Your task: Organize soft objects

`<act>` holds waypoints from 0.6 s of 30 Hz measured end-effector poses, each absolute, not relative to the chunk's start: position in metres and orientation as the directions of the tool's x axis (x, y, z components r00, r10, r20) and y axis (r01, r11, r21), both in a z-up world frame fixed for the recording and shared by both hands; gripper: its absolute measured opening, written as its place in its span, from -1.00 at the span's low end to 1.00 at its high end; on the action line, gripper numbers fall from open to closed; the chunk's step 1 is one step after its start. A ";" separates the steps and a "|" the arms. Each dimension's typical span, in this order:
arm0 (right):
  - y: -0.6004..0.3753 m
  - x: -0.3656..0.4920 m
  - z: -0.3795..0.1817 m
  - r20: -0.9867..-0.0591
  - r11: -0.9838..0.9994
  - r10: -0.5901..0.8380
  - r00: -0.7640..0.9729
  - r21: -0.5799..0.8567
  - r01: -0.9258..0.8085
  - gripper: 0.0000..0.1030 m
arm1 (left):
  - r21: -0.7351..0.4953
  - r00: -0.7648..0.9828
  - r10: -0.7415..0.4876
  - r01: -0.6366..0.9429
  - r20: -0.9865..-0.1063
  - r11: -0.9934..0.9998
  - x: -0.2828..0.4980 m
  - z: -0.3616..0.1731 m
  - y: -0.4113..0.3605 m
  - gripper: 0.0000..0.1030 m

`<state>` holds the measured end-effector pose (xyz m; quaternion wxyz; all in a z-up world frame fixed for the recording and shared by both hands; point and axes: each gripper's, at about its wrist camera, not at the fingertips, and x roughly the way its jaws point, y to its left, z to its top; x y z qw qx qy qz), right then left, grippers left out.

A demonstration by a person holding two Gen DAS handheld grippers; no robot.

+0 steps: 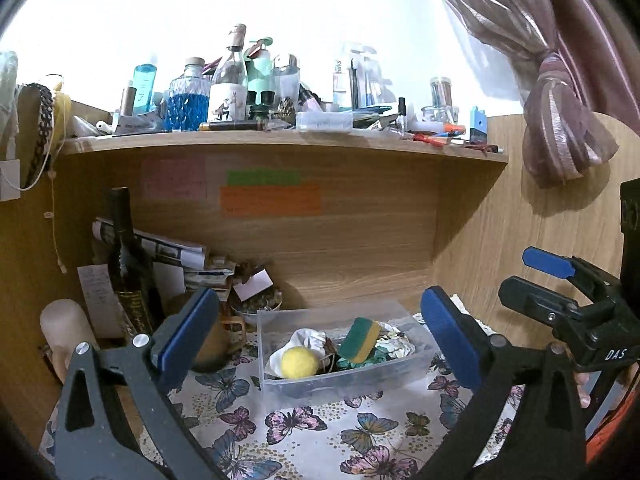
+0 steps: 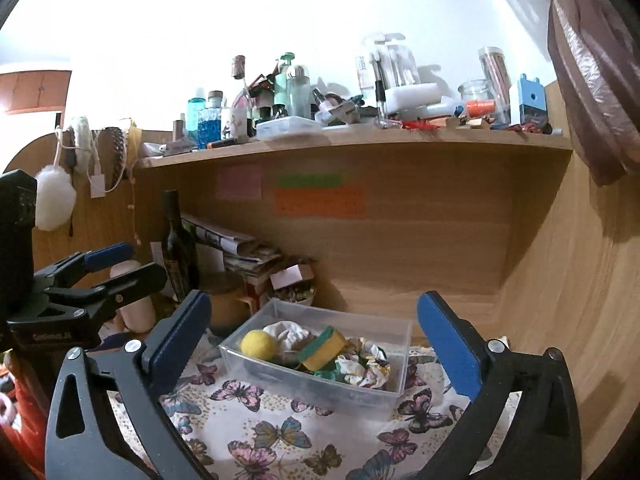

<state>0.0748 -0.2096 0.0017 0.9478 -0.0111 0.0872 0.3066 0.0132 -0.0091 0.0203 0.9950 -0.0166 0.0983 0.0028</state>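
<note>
Left to right across the counter (image 1: 320,432), with its butterfly-print cloth: the left hand-held gripper (image 1: 320,336) hovers with its blue pads spread wide and nothing between them; ahead of it stands the clear plastic bin (image 2: 320,394), which already holds the yellow ball (image 2: 259,343) at its left end, a white cloth (image 2: 290,334) behind it, the green-and-yellow sponge (image 2: 323,349) propped at the middle, and crumpled patterned fabric (image 2: 366,366) toward the right; the right hand-held gripper (image 2: 316,340) is likewise spread and empty. No loose soft item shows outside the bin, so sorting appears nearly complete. Any tidying inside is best done by descending vertically, pinching lightly, and steadying the bin wall.
</note>
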 end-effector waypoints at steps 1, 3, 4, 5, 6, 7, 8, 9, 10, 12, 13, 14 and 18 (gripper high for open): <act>-0.210 0.073 0.002 -0.170 0.814 0.577 0.799 0.033 -0.580 1.00 | -0.032 0.981 0.001 -0.008 -0.195 0.999 0.013 0.020 -0.009 1.00; -0.210 0.071 0.002 -0.168 0.816 0.573 0.802 0.032 -0.577 1.00 | -0.030 0.981 -0.001 -0.005 -0.193 1.000 0.009 0.020 -0.011 1.00; -0.211 0.069 0.001 -0.168 0.817 0.572 0.803 0.032 -0.575 1.00 | -0.029 0.981 -0.001 -0.005 -0.192 1.000 0.008 0.019 -0.011 1.00; -0.211 0.069 0.001 -0.169 0.818 0.571 0.803 0.032 -0.575 1.00 | -0.028 0.982 0.000 -0.005 -0.191 1.000 0.007 0.019 -0.012 1.00; -0.211 0.068 0.001 -0.170 0.817 0.571 0.803 0.032 -0.575 1.00 | -0.027 0.982 0.000 -0.005 -0.189 1.000 0.006 0.019 -0.012 1.00; -0.212 0.066 0.000 -0.171 0.818 0.570 0.803 0.032 -0.574 1.00 | -0.026 0.982 -0.001 -0.004 -0.189 1.000 0.005 0.018 -0.012 1.00; -0.212 0.066 0.000 -0.171 0.819 0.570 0.804 0.031 -0.574 1.00 | -0.026 0.982 -0.001 -0.004 -0.188 1.000 0.005 0.018 -0.012 1.00; -0.212 0.065 0.000 -0.170 0.819 0.569 0.804 0.030 -0.573 1.00 | -0.026 0.982 -0.002 -0.003 -0.188 1.000 0.004 0.018 -0.012 1.00; -0.211 0.063 -0.001 -0.170 0.821 0.566 0.807 0.030 -0.570 1.00 | -0.026 0.982 -0.002 -0.003 -0.188 1.000 0.004 0.018 -0.012 1.00; -0.212 0.062 -0.001 -0.169 0.821 0.566 0.807 0.031 -0.570 1.00 | -0.025 0.982 -0.001 -0.004 -0.188 1.000 0.005 0.018 -0.013 1.00; -0.213 0.064 -0.001 -0.169 0.820 0.568 0.806 0.030 -0.572 1.00 | -0.023 0.982 0.001 -0.005 -0.187 1.000 0.004 0.018 -0.013 1.00; -0.213 0.063 -0.001 -0.168 0.821 0.567 0.806 0.029 -0.571 1.00 | -0.020 0.982 0.002 -0.006 -0.187 1.000 0.003 0.017 -0.013 1.00; -0.213 0.061 -0.001 -0.166 0.822 0.566 0.808 0.028 -0.569 1.00 | -0.019 0.982 0.001 -0.005 -0.187 1.000 0.002 0.017 -0.013 1.00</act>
